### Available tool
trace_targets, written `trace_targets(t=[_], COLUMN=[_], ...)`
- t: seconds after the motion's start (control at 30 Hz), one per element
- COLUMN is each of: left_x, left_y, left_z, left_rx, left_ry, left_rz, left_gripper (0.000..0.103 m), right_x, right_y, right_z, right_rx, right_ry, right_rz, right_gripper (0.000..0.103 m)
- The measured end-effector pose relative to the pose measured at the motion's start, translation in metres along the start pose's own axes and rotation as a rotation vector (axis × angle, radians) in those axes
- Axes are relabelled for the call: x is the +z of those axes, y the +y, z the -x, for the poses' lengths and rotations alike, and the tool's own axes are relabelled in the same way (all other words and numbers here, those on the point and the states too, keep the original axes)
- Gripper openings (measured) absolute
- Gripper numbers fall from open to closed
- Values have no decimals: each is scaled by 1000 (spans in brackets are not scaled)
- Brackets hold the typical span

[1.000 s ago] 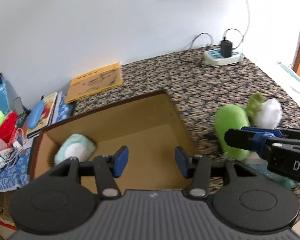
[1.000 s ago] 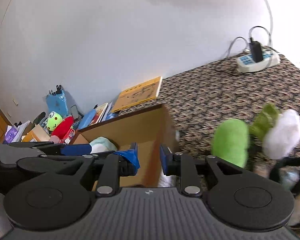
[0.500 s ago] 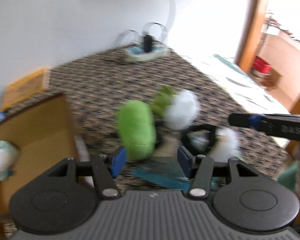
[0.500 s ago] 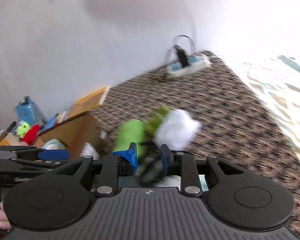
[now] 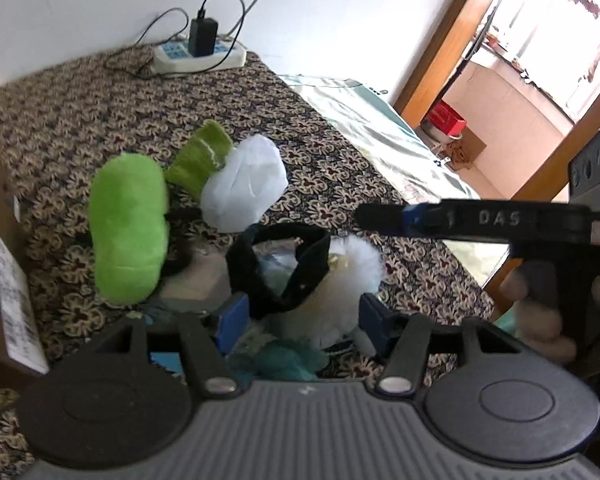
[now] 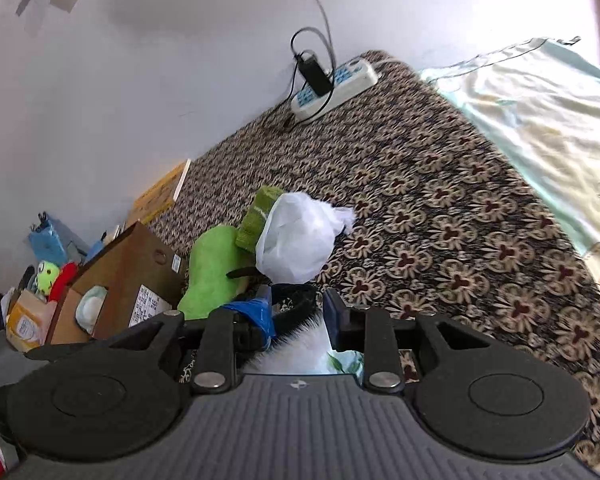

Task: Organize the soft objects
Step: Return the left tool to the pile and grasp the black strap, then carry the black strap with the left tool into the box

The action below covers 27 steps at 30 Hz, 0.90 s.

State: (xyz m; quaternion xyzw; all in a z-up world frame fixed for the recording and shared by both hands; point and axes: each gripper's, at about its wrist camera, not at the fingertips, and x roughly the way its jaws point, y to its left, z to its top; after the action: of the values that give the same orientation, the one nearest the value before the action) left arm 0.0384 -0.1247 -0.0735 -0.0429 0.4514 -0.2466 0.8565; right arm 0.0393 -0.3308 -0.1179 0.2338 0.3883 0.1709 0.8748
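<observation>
Left claw (image 5: pixel 298 322) opening, wide apart, straddling black band (image 5: pixel 278 270) and white fluffy toy (image 5: pixel 340 280), pads clear. Right claw (image 6: pixel 298 310) opening, narrow gap, nothing gripped. Cardboard box (image 6: pixel 128 264) beside green plush (image 6: pixel 214 270), holding pale plush (image 6: pixel 92 306).

Both hand-held tools are black plastic, each with a ribbed grey deck between two round discs and slim arms pinned by silver screws. The left gripper (image 5: pixel 298 322) ends in blue pads. The right gripper (image 6: pixel 300 312) has blue pads too, one wrapped in crumpled blue tape, and white letters "DAS" along its side.
</observation>
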Motion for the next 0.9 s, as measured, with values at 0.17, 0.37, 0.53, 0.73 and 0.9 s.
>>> trace_targets(t=[0.17, 0.37, 0.53, 0.73, 0.9], left_x=[6, 2, 3, 5, 9], left_y=[16, 15, 12, 11, 1], left_z=[-15, -26, -30, -29, -14], left_rx=[24, -1, 9, -8, 12], left_ry=[12, 42, 45, 35, -42], left_rz=[70, 101, 92, 80, 25], left_gripper=[61, 61, 43, 20, 12], right_x=[7, 6, 6, 2, 2], right_y=[0, -5, -3, -3, 1], right_z=[-23, -42, -48, -44, -35], right_rx=[14, 27, 38, 62, 100], right_ry=[66, 151, 172, 138, 94], right_rz=[40, 32, 69, 99, 106], right_gripper=[11, 11, 8, 0, 0])
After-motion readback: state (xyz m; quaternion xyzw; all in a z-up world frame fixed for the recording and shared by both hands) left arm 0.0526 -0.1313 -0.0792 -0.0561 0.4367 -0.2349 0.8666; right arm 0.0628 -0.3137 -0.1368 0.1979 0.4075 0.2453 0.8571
